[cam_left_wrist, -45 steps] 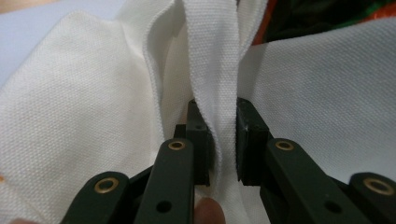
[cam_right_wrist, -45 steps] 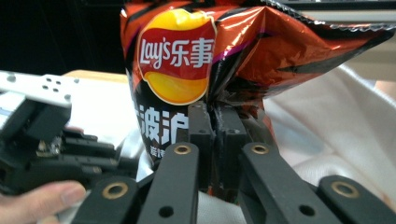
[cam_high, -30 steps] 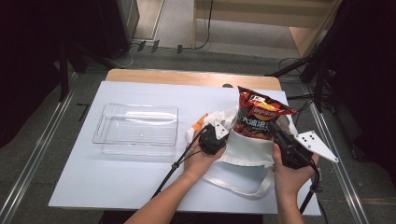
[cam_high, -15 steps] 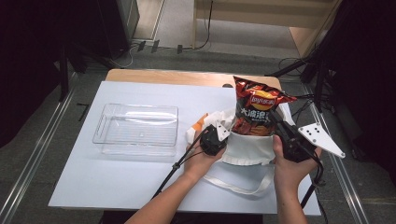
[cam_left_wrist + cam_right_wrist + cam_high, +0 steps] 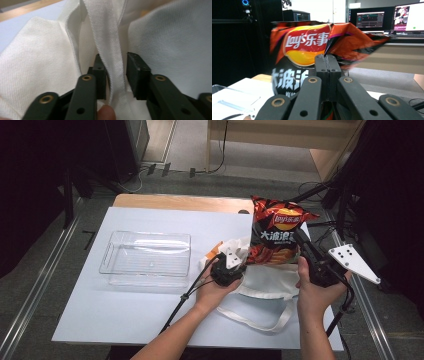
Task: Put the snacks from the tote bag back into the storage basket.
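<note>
- On the left half of the white table top (image 5: 150,320), a clear plastic tray (image 5: 145,257) sits empty and apart from the work; nothing from the bag has reached it, if that is where things are meant to go.
- Just right of the tray, near the middle, the left gripper (image 5: 235,265) rests at the mouth of a white cloth tote bag (image 5: 267,280). In the left gripper view its jaws stand a little apart with the bag's strap (image 5: 110,57) running up between them; I cannot tell whether they pinch the strap or merely straddle it.
- The tote bag lies slumped on the table, one loop handle trailing toward the near edge. Something orange (image 5: 215,250) peeks out at its far-left corner; too little shows to name it.
- Right of centre, the red-and-black crisp packet (image 5: 277,230) stands up out of the bag's mouth, its lower end against the cloth. The right gripper (image 5: 302,245) has its jaws closed flat on the packet's side, as the right gripper view makes plain.
- My reading: the packet is at the bag's mouth, held in mid-air. What is left is to finish that move and let go.
- As for the room: the white sheet covers a wooden table (image 5: 175,201) whose far edge shows bare. Beyond it are a grey floor (image 5: 200,180), cables and dark stands, and monitors (image 5: 387,17) glow at the far right.
</note>
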`<state>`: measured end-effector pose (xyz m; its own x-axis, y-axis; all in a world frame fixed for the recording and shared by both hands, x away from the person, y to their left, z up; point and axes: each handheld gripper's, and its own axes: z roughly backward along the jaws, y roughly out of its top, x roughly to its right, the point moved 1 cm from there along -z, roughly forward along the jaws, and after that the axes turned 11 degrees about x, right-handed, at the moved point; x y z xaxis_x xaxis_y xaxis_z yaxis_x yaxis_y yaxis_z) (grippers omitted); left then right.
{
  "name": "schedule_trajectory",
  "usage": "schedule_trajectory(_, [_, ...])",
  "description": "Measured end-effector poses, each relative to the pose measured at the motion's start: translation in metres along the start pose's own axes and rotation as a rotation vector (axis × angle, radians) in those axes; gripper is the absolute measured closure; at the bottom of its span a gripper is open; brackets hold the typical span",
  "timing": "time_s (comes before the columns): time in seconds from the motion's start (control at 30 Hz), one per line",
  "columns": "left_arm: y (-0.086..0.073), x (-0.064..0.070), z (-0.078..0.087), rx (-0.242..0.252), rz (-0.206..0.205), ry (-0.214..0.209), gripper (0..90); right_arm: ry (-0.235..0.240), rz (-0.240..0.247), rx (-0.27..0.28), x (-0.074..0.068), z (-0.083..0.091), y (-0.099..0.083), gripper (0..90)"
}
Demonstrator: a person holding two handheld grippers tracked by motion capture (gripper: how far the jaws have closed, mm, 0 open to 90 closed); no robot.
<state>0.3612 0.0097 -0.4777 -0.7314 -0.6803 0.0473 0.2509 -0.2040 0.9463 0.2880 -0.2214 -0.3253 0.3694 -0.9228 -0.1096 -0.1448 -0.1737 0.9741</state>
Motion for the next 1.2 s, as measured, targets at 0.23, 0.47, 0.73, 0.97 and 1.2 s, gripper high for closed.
schedule_trajectory(0.23, [0.010, -0.003, 0.023, 0.098, 0.139, -0.045, 54.0, -0.032, 0.021, -0.007, 0.001, -0.001, -0.009, 90.0])
schedule_trajectory(0.47, [0.037, -0.010, 0.056, 0.188, 0.167, -0.046, 48.3, -0.046, 0.017, -0.001, -0.001, 0.000, -0.013, 90.0])
schedule_trajectory(0.73, [0.059, -0.020, 0.076, 0.253, 0.189, -0.032, 46.8, -0.038, 0.038, 0.001, -0.013, -0.004, -0.011, 90.0])
schedule_trajectory(0.97, [0.074, -0.024, 0.088, 0.306, 0.206, -0.043, 46.5, -0.011, 0.042, -0.005, -0.024, -0.009, -0.012, 90.0])
schedule_trajectory(1.2, [0.089, -0.024, 0.096, 0.372, 0.209, -0.061, 46.0, 0.019, 0.041, -0.009, -0.035, -0.012, -0.014, 90.0])
